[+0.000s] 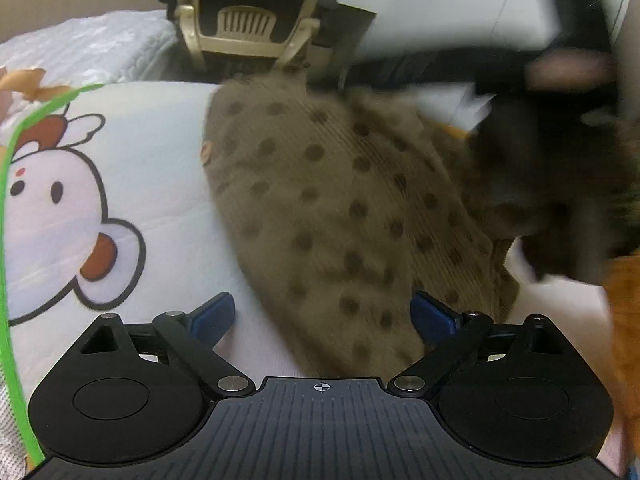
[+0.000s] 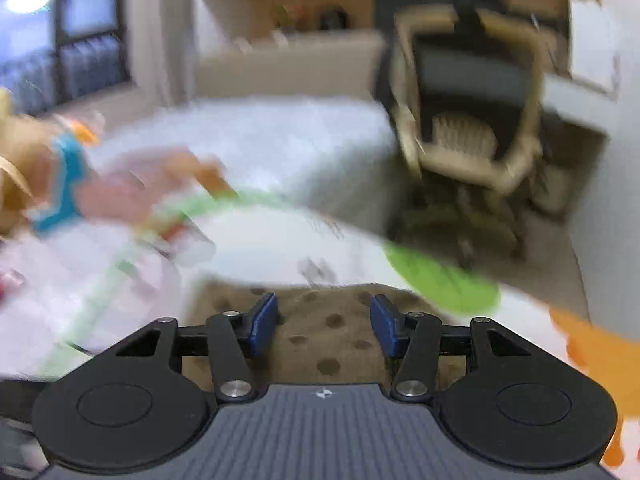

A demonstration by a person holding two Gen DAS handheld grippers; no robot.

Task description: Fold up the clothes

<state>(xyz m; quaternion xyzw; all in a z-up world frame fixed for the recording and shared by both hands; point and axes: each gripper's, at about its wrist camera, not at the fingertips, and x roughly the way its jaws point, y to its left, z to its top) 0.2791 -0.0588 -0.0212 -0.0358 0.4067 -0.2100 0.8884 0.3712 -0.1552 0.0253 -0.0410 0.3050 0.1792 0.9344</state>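
A brown garment with dark polka dots (image 1: 332, 208) lies spread on a white cartoon-print bedsheet (image 1: 152, 152), a small button near its left edge. My left gripper (image 1: 323, 316) hovers over the garment's near end, open, nothing between its blue pads. In the blurred right wrist view the same dotted garment (image 2: 324, 336) lies just under my right gripper (image 2: 324, 322), which is open with a moderate gap and holds nothing. At the right of the left wrist view a dark blurred shape, the other gripper (image 1: 560, 184), covers part of the garment.
A beige office chair (image 2: 472, 120) stands beyond the bed's far edge; the chair (image 1: 248, 28) also shows in the left view. A white quilt (image 1: 92, 44) lies at the back left. Green trim (image 2: 440, 276) and orange print (image 2: 592, 356) mark the sheet. A desk (image 2: 576, 104) is behind.
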